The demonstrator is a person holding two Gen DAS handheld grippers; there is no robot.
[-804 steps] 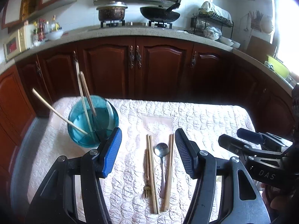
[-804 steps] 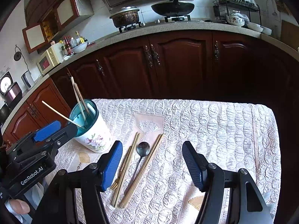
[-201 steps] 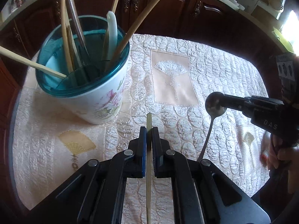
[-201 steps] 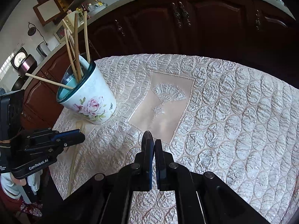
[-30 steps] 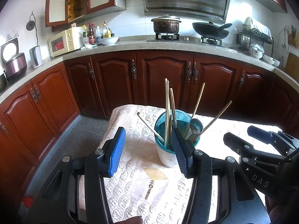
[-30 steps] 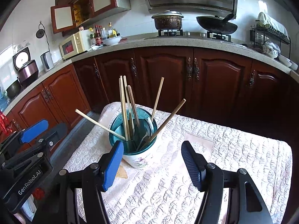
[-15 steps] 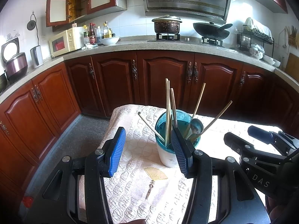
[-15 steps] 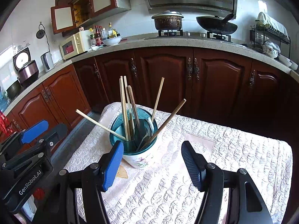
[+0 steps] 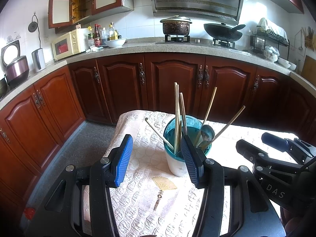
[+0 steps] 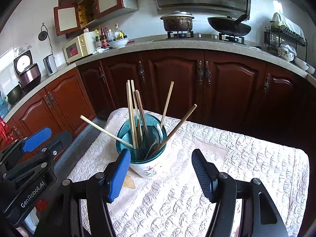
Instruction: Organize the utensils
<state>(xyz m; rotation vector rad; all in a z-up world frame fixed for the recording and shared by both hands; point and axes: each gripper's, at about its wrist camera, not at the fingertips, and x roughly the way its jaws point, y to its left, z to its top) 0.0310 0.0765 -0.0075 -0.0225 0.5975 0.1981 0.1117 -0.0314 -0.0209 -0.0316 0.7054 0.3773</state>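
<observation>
A white flowered cup with a teal rim stands on the quilted table cloth. It holds several wooden chopsticks and a metal spoon. My left gripper is open and empty, held back from the cup on its left. My right gripper is open and empty, just in front of the cup. Each gripper shows in the other's view: the right one and the left one.
Dark wooden cabinets run behind the table under a stone counter with a pot, a wok, a microwave and a dish rack. The floor lies to the table's left.
Since 26.8 s ago the chopsticks, spoon and fork that lay on the cloth have gone into the cup. Over the last second both grippers stay open and nearly still.
</observation>
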